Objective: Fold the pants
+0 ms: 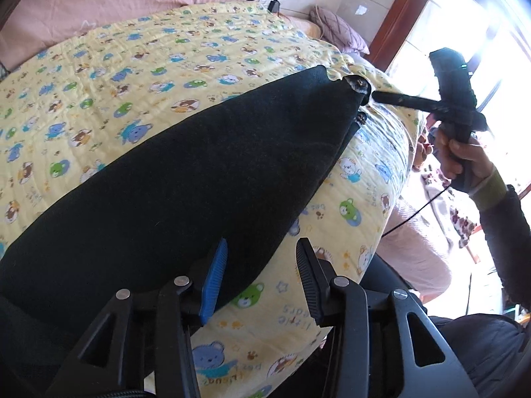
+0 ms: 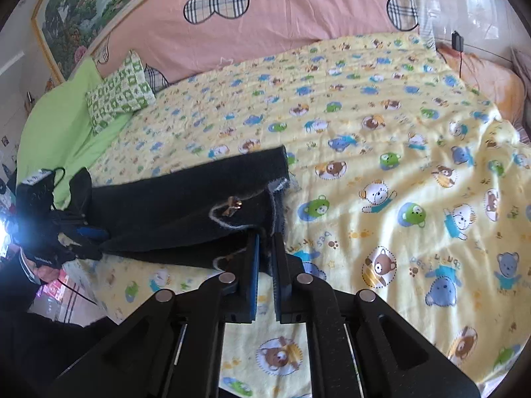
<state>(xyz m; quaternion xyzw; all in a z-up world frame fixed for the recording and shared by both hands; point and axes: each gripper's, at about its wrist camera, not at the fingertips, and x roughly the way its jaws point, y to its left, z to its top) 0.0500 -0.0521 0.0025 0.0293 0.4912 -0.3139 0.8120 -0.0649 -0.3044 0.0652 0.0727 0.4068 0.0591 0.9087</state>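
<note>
Left-wrist view shows our left gripper [image 1: 262, 277] with jaws released, parted over the near edge of the black pants [image 1: 172, 182], which lie folded flat on the bed's yellow bear-print quilt [image 1: 116, 76]; the pants' left end is cut off by the frame. Our right gripper [image 2: 265, 255] has its jaws nearly clenched at the pants' hem [image 2: 199, 205], though we cannot tell whether cloth is pinched. Window glare washes out the room's edge; a pink duvet [image 2: 298, 16] lies beyond.

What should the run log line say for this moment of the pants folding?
stage: fold laid | black felt-like pants on yellow bear-print quilt | left hand-held gripper open | right hand-held gripper pinching pants edge
</note>
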